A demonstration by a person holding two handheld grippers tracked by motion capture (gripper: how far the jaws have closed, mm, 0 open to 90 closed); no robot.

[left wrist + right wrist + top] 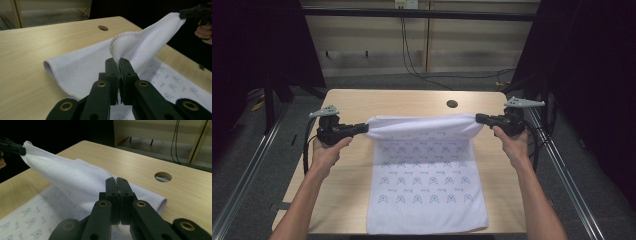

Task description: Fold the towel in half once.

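I see white towel [427, 190] with blue print lying on table [347, 105], near part flat, far edge lifted and folded toward me. My left gripper [362, 129] has jaws closed on left far corner. My right gripper [479, 118] has jaws closed on right far corner. Lifted edge hangs stretched between both. Round hole [452, 104] in table beyond towel.

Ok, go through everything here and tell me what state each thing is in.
Towel: far edge lifted and folding toward the person, near part flat on the table.
Left gripper: shut on a towel corner.
Right gripper: shut on the other corner.
Table hole: open.
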